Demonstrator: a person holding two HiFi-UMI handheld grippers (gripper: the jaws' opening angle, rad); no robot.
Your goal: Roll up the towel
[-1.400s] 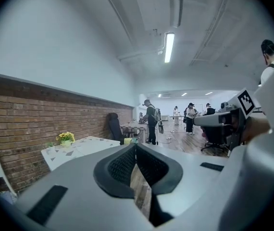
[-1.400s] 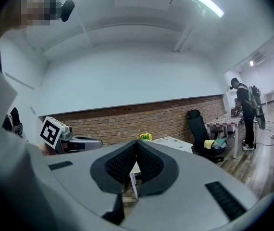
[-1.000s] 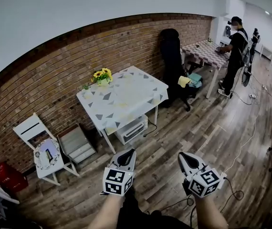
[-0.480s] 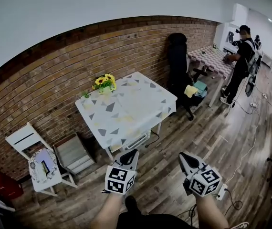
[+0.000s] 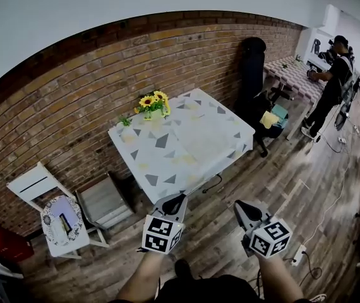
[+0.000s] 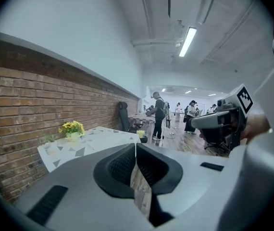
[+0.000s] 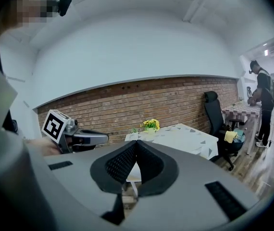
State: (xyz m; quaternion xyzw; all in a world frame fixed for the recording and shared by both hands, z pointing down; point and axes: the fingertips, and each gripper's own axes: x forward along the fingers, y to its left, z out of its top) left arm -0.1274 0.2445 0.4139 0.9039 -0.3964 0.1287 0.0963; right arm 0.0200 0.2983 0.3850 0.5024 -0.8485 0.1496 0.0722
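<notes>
A white table with a grey-triangle cloth stands against the brick wall, with a pot of sunflowers at its far corner. I see no towel on it. My left gripper and right gripper are held side by side over the wood floor, just short of the table's near edge, both shut and empty. In the left gripper view the jaws meet with nothing between them, and the table lies ahead. The right gripper view shows its jaws closed too, with the table beyond.
A black office chair stands right of the table with a yellow cloth by it. A white chair and a grey step stool sit at the left. A person works at a far table. Cables lie on the floor.
Both grippers have moved forward together toward the white table, which now looks larger and closer in the head view. Their jaws stayed shut.
</notes>
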